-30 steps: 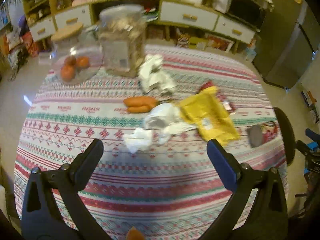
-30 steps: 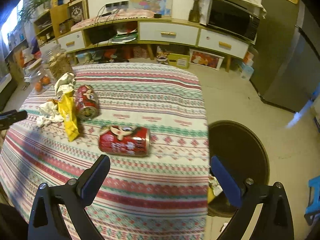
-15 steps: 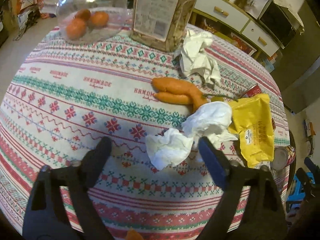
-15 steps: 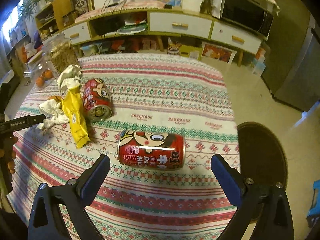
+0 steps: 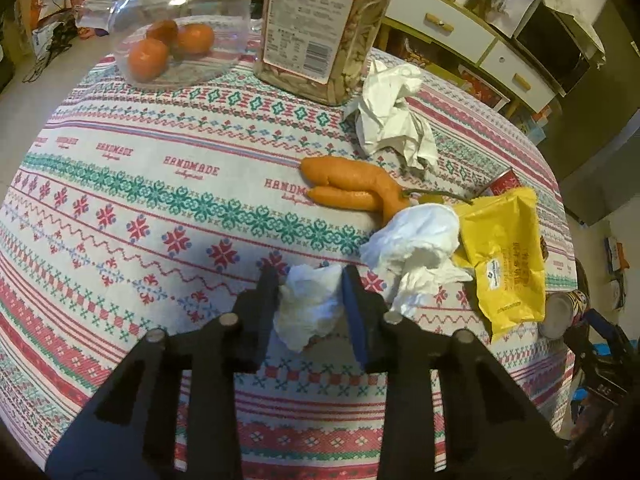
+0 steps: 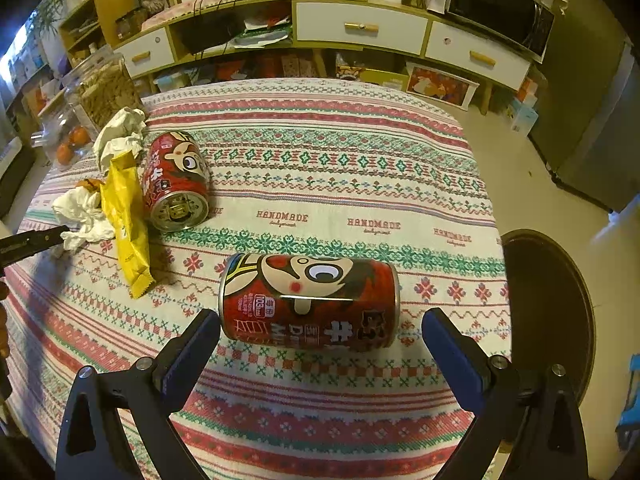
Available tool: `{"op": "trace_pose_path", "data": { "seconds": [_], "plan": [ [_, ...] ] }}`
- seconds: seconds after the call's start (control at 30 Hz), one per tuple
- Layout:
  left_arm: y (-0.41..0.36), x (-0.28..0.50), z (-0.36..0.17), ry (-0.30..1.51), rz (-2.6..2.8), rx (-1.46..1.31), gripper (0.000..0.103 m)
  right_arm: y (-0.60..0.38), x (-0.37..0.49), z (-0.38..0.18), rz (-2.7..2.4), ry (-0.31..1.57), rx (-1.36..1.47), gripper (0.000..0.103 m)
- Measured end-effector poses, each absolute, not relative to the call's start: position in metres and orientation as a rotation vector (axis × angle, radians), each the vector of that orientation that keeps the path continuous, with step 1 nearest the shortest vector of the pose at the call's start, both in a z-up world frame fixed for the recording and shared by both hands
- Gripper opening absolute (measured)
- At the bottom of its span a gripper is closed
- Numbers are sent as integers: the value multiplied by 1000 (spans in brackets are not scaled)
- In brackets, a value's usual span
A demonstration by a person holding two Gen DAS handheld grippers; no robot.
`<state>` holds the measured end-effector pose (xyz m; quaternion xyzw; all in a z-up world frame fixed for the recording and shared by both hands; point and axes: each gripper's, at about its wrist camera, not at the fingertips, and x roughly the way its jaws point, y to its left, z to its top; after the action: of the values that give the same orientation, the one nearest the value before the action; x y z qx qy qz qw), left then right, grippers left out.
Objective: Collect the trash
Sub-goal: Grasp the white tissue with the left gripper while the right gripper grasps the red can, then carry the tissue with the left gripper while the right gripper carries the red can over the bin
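Observation:
In the left wrist view, a small crumpled white tissue (image 5: 310, 308) lies on the patterned tablecloth (image 5: 140, 208). My left gripper (image 5: 310, 276) has its jaws closing, and both pads press on the tissue's sides. In the right wrist view, a red drink can (image 6: 308, 300) lies on its side. My right gripper (image 6: 322, 316) is open, low over the cloth, with a finger off each end of the can and neither touching it. A second red can (image 6: 176, 182), a yellow wrapper (image 6: 126, 224) and more tissue (image 6: 82, 212) lie to the left.
A forked carrot (image 5: 352, 186), a bigger tissue wad (image 5: 416, 240), crumpled paper (image 5: 394, 116), a clear jar of oranges (image 5: 180, 40) and a jar of nuts (image 5: 320, 40) sit farther back. A dark round bin (image 6: 548, 312) stands on the floor off the table's right edge.
My left gripper dropped toward the small tissue and its jaws closed in onto it. My right gripper came down and forward, so the lying can now sits between its open fingers.

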<state>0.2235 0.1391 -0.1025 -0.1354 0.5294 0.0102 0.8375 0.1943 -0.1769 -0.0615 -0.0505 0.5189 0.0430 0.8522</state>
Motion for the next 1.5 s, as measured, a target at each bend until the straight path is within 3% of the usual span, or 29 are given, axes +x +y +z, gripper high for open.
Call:
{"op": "trace_pose_path", "data": {
  "seconds": [0.13, 0.2, 0.8, 1.5],
  "plan": [
    [146, 218, -95, 1124, 24, -308, 32, -177, 199, -67, 94, 1096, -91, 101],
    [153, 214, -90, 1113, 20, -328, 32, -177, 200, -69, 113, 1106, -74, 90],
    [170, 195, -62, 1064, -28, -436, 31, -189, 184, -45, 128, 1071, -58, 89],
    [40, 201, -28, 1029, -262, -343, 31, -306, 160, -19, -19, 1030, 62, 89]
  ]
}}
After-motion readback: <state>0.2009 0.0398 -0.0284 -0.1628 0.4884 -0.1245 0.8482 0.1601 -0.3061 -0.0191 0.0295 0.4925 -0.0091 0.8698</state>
